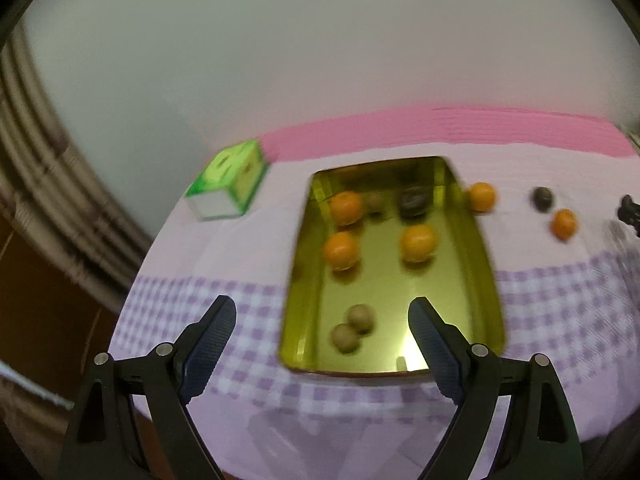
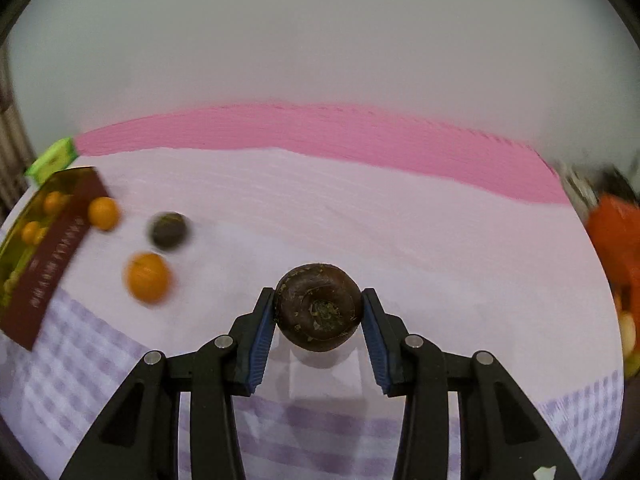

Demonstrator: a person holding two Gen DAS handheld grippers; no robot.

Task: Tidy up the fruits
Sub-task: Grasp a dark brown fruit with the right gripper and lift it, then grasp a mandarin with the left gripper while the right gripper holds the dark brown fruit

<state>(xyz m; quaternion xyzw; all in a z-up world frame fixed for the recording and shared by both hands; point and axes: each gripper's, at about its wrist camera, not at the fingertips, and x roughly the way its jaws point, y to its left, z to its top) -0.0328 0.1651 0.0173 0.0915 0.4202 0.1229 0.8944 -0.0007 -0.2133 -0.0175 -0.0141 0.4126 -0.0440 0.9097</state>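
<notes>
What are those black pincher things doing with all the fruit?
A person is sorting fruit into a gold tray with two hand-held grippers. The right gripper is clamped on a dark brown round fruit above the tablecloth. The left gripper hangs open and empty over the tray, which already holds oranges and some small fruits. Two oranges and another dark fruit wait outside it.

Soft, even indoor light, moderately bright; no hard shadows. Both views fisheye: strong bending at edges, dark vignette in corners. Left wrist view smeared by motion blur: oranges [image 1: 340, 250] and green box [image 1: 228, 184] soft, checked cloth [image 1: 560, 312] streaked. Bright glare patch on gold tray [image 1: 308, 280] floor near its front edge. Right wrist view: dark fruit [image 2: 318, 306] between fingers sharp, faint shadow beneath it on cloth; loose orange [image 2: 147, 277] and objects at right edge blurred.
</notes>
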